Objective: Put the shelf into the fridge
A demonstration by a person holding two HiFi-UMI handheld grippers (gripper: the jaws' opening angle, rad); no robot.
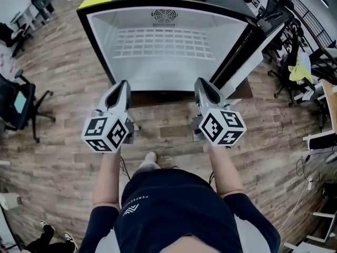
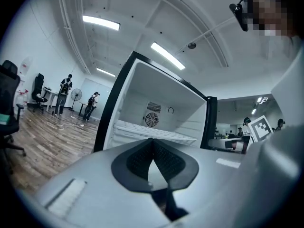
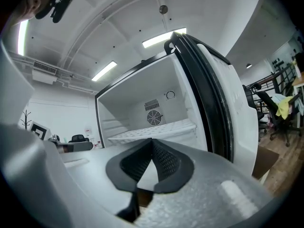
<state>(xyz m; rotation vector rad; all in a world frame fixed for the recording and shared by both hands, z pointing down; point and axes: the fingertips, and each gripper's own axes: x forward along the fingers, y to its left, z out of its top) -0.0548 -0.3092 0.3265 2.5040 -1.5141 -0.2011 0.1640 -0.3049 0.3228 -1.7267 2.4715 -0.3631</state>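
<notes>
The fridge [image 1: 100, 46] stands open in front of me, its door [image 1: 247, 51] swung to the right. The white wire shelf [image 1: 162, 42] lies level inside it, below the round fan on the back wall. It shows as a white grid in the left gripper view [image 2: 156, 133] and in the right gripper view [image 3: 152, 130]. My left gripper [image 1: 124, 83] and right gripper [image 1: 200, 81] point level at the fridge's front opening, side by side, just short of it. Both are shut, pads together, with nothing between them [image 2: 152, 141] [image 3: 152, 141].
The fridge door's black seal [image 3: 213, 103] runs close by on the right of the right gripper. Office chairs stand at the left [image 1: 18, 101] and at the right [image 1: 287, 67]. Two people [image 2: 64, 91] stand far off on the wooden floor [image 1: 63, 141].
</notes>
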